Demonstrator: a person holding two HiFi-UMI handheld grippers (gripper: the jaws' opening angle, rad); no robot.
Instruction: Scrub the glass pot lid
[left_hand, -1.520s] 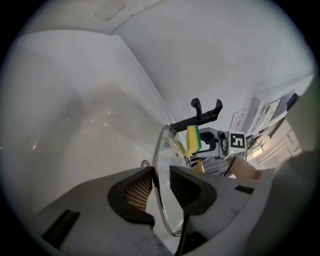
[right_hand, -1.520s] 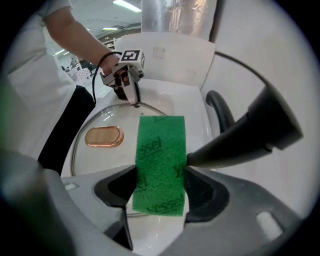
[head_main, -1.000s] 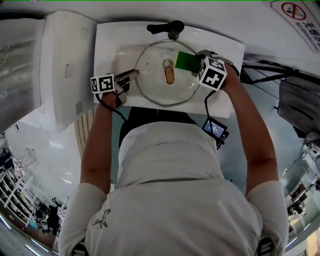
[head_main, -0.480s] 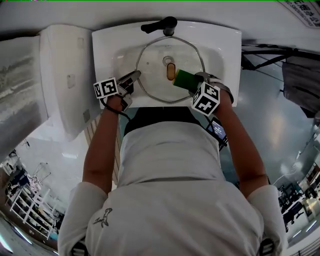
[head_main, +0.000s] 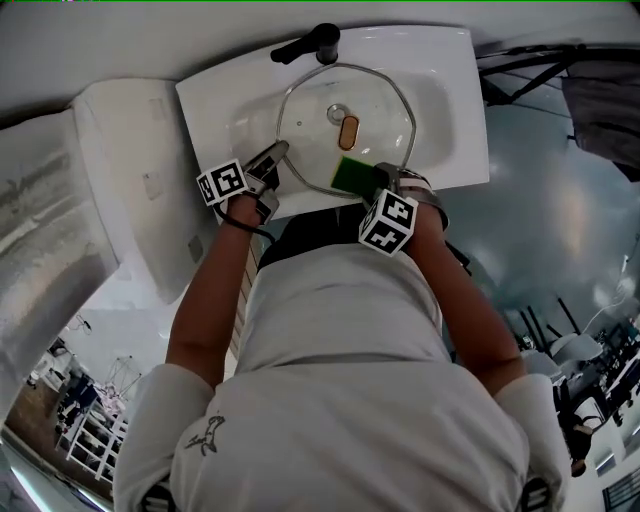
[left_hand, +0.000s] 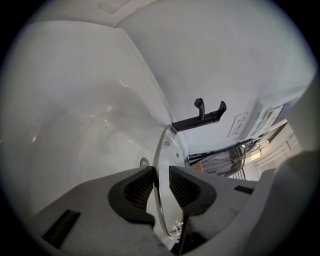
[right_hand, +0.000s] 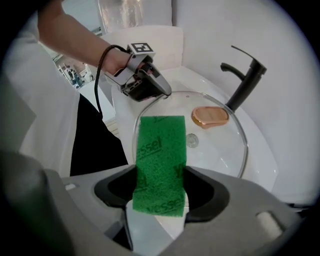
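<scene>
green scouring sponge (right_hand: 161, 150) catches the eye first: the right gripper (right_hand: 160, 192) has it clenched between its jaws, most of the pad sticking out past the tips, over the glass pot lid (head_main: 310, 125) at about six o'clock of its rim. whether it presses on the glass i can't tell. the lid lies across the bowl of a white sink (head_main: 450, 90), with its copper-coloured handle (head_main: 348, 131) at the centre and a black tap (head_main: 310, 45) at roughly eleven o'clock. the left gripper (left_hand: 161, 187) is clamped on the lid's edge at about eight o'clock, one pad on each face of the glass. a person in a light shirt (head_main: 340, 350) leans over the sink, forearms bare.
</scene>
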